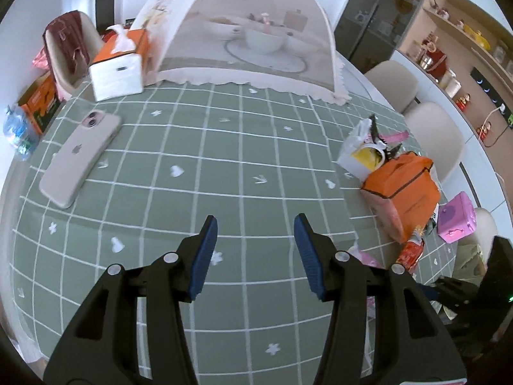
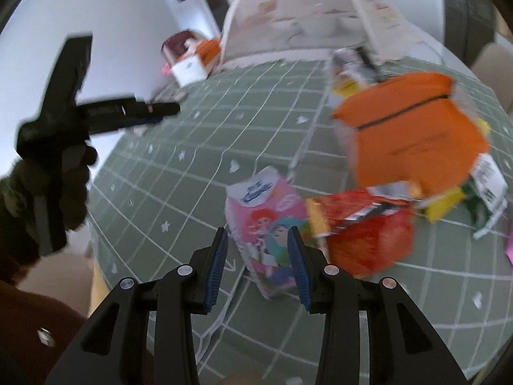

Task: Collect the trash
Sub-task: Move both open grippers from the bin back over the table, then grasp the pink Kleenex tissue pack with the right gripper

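Observation:
A pink tissue pack with cartoon figures lies on the green checked tablecloth. My right gripper is open, its blue pads either side of the pack's near end, not closed on it. A crumpled red snack wrapper lies just right of the pack. Behind it stands an orange bag-like bin, also in the left wrist view, with a white box of scraps behind. My left gripper is open and empty over bare cloth; it shows from the side in the right wrist view.
A phone lies at the left. An orange-and-white tissue box and a mesh food cover over bowls stand at the back. A pink box and chairs are at the right. A water bottle is far left.

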